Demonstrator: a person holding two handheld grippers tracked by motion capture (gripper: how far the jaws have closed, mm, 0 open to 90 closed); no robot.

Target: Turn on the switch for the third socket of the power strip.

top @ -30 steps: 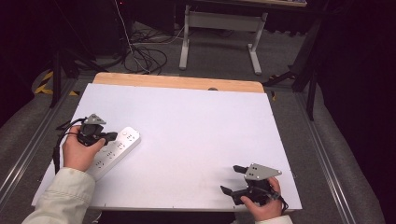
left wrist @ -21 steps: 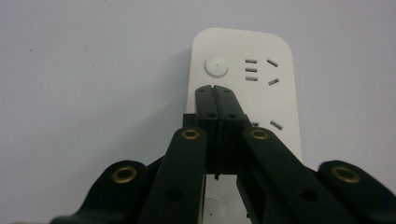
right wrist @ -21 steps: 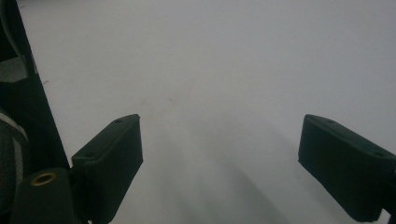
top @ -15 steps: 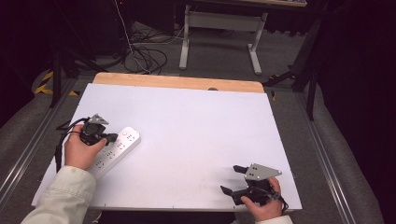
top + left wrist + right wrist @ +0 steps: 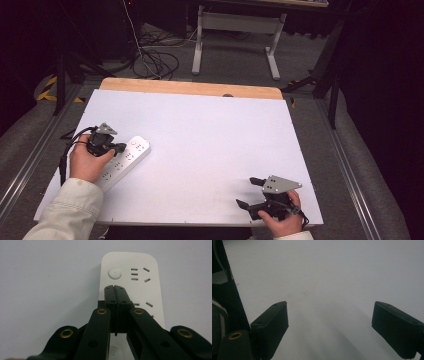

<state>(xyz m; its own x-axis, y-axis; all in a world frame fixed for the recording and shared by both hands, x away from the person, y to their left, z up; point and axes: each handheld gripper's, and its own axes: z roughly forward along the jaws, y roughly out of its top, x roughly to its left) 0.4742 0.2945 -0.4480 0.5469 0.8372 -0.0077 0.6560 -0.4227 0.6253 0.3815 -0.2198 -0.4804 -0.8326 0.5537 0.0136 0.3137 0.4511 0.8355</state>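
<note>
A white power strip (image 5: 126,160) lies slantwise on the white table (image 5: 210,135) near its left edge. My left gripper (image 5: 121,147) hovers right over the strip, jaws pressed together with nothing between them. In the left gripper view the shut tips (image 5: 115,288) sit just below the strip's round button (image 5: 114,273), beside the sockets of the power strip (image 5: 152,290). My right gripper (image 5: 248,192) rests near the front right corner, jaws wide apart. The right gripper view has its gripper (image 5: 329,315) open over bare white table (image 5: 332,272).
A wooden strip (image 5: 190,88) runs along the table's far edge. Beyond it on the floor stand a metal frame (image 5: 235,35) and a tangle of cables (image 5: 155,55). Rails flank the table on both sides.
My left gripper has crept slightly farther along the power strip toward its far end. The right gripper has stayed put.
</note>
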